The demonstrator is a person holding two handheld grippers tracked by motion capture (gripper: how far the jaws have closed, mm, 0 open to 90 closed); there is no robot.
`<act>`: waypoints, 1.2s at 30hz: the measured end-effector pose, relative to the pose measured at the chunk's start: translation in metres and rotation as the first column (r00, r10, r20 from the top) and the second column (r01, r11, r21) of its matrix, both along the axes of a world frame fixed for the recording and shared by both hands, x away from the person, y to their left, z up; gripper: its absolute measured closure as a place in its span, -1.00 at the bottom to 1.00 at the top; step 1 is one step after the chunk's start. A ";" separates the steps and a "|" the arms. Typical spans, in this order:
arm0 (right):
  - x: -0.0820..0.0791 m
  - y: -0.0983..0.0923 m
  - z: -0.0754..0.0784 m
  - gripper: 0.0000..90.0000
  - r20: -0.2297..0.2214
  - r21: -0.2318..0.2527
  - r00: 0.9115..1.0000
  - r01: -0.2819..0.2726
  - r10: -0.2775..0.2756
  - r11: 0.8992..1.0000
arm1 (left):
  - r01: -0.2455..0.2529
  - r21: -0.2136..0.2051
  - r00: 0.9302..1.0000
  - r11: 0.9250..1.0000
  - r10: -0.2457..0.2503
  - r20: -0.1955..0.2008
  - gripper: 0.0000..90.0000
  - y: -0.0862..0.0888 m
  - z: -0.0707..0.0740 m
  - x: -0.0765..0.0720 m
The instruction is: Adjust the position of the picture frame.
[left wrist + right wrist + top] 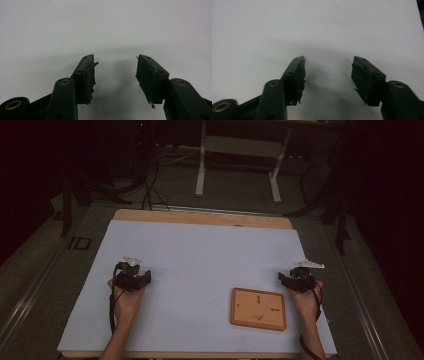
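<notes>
- Your left gripper [136, 276] and right gripper [295, 277] are resting spread, pinching nothing, on the pale sheet [200, 265].
- The wooden board [258, 308] is lying just beside your right hand [306, 301].
- Behind, a white table frame [240, 160], probably, is standing in the dark room.

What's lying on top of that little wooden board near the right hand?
The wooden board lies flat on the white table cover. A few small dark pieces sit on its top face, too small to identify. Whatever is underneath the board is hidden.

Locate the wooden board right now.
High view: wooden board lies flat on the white table cover, near-right, just left of the right gripper.
</notes>
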State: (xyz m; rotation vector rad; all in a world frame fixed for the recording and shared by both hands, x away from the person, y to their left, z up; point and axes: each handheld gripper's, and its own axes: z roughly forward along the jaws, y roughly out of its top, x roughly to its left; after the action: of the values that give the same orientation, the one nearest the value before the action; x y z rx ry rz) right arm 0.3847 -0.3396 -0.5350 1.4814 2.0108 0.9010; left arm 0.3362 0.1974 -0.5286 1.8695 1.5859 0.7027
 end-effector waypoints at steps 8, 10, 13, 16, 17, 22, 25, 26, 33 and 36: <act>-0.008 0.009 0.008 0.08 0.029 0.033 0.994 -0.105 0.104 0.994 | 0.170 -0.037 0.985 0.985 -0.171 -0.001 0.14 -0.022 0.011 -0.005; -0.010 0.011 0.010 0.09 0.033 0.035 0.992 -0.122 0.121 0.992 | 0.211 -0.056 0.977 0.976 -0.211 0.002 0.16 -0.026 0.015 -0.007; -0.015 0.015 0.012 0.10 0.025 -0.012 0.982 -0.185 0.185 0.983 | 0.294 -0.068 0.956 0.953 -0.292 0.032 0.19 -0.042 0.026 -0.015; -0.018 0.015 0.014 0.12 0.025 0.006 0.978 -0.209 0.209 0.978 | 0.324 -0.072 0.946 0.943 -0.321 0.042 0.18 -0.049 0.029 -0.017; -0.022 0.015 0.016 0.15 0.024 0.027 0.970 -0.243 0.243 0.970 | 0.338 -0.085 0.941 0.937 -0.336 0.034 0.18 -0.054 0.032 -0.018; -0.033 0.016 0.019 0.19 0.008 0.016 0.949 -0.316 0.316 0.949 | 0.391 -0.097 0.920 0.915 -0.390 0.031 0.20 -0.067 0.034 -0.022; -0.038 0.017 0.020 0.19 0.004 0.008 0.942 -0.335 0.335 0.942 | 0.447 -0.112 0.894 0.888 -0.446 0.035 0.21 -0.083 0.038 -0.026; -0.039 0.017 0.020 0.19 0.007 0.009 0.940 -0.342 0.342 0.940 | 0.447 -0.112 0.894 0.888 -0.446 0.035 0.21 -0.083 0.038 -0.026; -0.049 0.018 0.023 0.16 0.017 -0.001 0.929 -0.370 0.370 0.929 | 0.579 -0.127 0.814 0.805 -0.579 0.044 0.21 -0.123 0.047 -0.034; -0.050 0.016 0.022 0.16 0.031 0.010 0.936 -0.350 0.350 0.937 | 0.606 -0.111 0.794 0.788 -0.606 0.035 0.23 -0.137 0.047 -0.034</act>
State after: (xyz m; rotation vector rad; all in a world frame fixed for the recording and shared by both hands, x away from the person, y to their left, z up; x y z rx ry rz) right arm 0.3345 -0.3239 -0.5131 1.1251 2.2927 1.0719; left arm 0.3019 0.0603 -0.4812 2.1172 0.8939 0.3039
